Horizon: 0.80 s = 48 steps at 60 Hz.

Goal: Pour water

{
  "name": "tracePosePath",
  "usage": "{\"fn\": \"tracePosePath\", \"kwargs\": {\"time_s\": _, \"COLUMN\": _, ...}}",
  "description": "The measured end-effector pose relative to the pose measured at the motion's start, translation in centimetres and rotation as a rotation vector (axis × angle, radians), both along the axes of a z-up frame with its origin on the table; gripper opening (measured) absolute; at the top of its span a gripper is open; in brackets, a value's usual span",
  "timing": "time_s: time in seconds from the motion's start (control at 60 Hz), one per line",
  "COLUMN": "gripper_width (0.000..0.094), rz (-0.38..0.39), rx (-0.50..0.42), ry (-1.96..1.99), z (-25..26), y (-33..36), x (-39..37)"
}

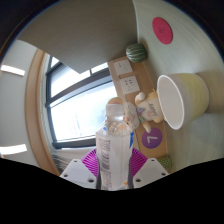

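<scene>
My gripper [113,168] is shut on a clear plastic water bottle [115,145], the purple pads pressing its sides. The bottle stands up between the fingers, its neck and cap reaching toward a window. The whole view is rolled to one side. A cream paper cup [182,98] lies ahead and to the right of the bottle's top, its open mouth turned toward the bottle, on a wooden table [152,72]. I see no water stream.
On the table stand a green striped ball [136,51], a small white box [124,70], a small figurine [147,108] and a purple card [152,139]. A window with blinds [78,100] fills the left. A pink round sticker [161,31] is on the wall.
</scene>
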State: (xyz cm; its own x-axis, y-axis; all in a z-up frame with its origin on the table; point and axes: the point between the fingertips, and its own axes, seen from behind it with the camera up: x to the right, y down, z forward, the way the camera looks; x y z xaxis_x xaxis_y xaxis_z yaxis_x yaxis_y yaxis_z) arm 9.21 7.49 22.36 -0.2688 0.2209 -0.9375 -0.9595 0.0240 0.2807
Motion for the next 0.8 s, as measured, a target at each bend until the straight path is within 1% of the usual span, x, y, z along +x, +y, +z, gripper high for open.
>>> {"fn": "tracePosePath", "kwargs": {"time_s": 0.083, "gripper_width": 0.0358, "rz": 0.019, "rx": -0.019, "ry": -0.333, "z": 1.9, "y": 0.1, "x": -0.8}}
{"fn": "tracePosePath", "kwargs": {"time_s": 0.117, "gripper_width": 0.0360, "rz": 0.010, "rx": -0.020, "ry": -0.467, "z": 2.6, "y": -0.4, "x": -0.8}}
{"fn": "tracePosePath", "kwargs": {"time_s": 0.183, "gripper_width": 0.0358, "rz": -0.005, "rx": -0.055, "ry": -0.723, "z": 4.4, "y": -0.3, "x": 0.0}}
{"fn": "tracePosePath", "kwargs": {"time_s": 0.25, "gripper_width": 0.0357, "rz": -0.050, "rx": -0.096, "ry": -0.979, "z": 5.9, "y": -0.6, "x": 1.7}}
{"fn": "tracePosePath", "kwargs": {"time_s": 0.283, "gripper_width": 0.0359, "rz": -0.076, "rx": -0.122, "ry": -1.107, "z": 5.9, "y": -0.7, "x": 2.8}}
{"fn": "tracePosePath", "kwargs": {"time_s": 0.367, "gripper_width": 0.0359, "rz": -0.127, "rx": -0.225, "ry": -1.404, "z": 7.1, "y": -1.1, "x": 5.7}}
{"fn": "tracePosePath", "kwargs": {"time_s": 0.417, "gripper_width": 0.0358, "rz": -0.190, "rx": -0.276, "ry": -1.539, "z": 7.5, "y": -1.1, "x": 8.4}}
{"fn": "tracePosePath", "kwargs": {"time_s": 0.45, "gripper_width": 0.0357, "rz": -0.236, "rx": -0.324, "ry": -1.608, "z": 8.1, "y": -1.7, "x": 9.6}}
{"fn": "tracePosePath", "kwargs": {"time_s": 0.483, "gripper_width": 0.0357, "rz": -0.266, "rx": -0.379, "ry": -1.670, "z": 8.2, "y": -1.9, "x": 11.1}}
{"fn": "tracePosePath", "kwargs": {"time_s": 0.567, "gripper_width": 0.0358, "rz": -0.323, "rx": -0.493, "ry": -1.797, "z": 7.9, "y": -2.3, "x": 14.9}}
{"fn": "tracePosePath", "kwargs": {"time_s": 0.583, "gripper_width": 0.0358, "rz": -0.336, "rx": -0.501, "ry": -1.813, "z": 7.4, "y": -2.1, "x": 16.8}}
{"fn": "tracePosePath", "kwargs": {"time_s": 0.633, "gripper_width": 0.0358, "rz": -0.352, "rx": -0.553, "ry": -1.844, "z": 6.8, "y": -2.3, "x": 18.5}}
{"fn": "tracePosePath", "kwargs": {"time_s": 0.65, "gripper_width": 0.0378, "rz": -0.353, "rx": -0.567, "ry": -1.847, "z": 6.4, "y": -2.3, "x": 19.1}}
{"fn": "tracePosePath", "kwargs": {"time_s": 0.717, "gripper_width": 0.0379, "rz": -0.346, "rx": -0.614, "ry": -1.853, "z": 4.1, "y": -2.1, "x": 21.9}}
{"fn": "tracePosePath", "kwargs": {"time_s": 0.8, "gripper_width": 0.0380, "rz": -0.314, "rx": -0.676, "ry": -1.842, "z": 0.7, "y": -1.8, "x": 24.2}}
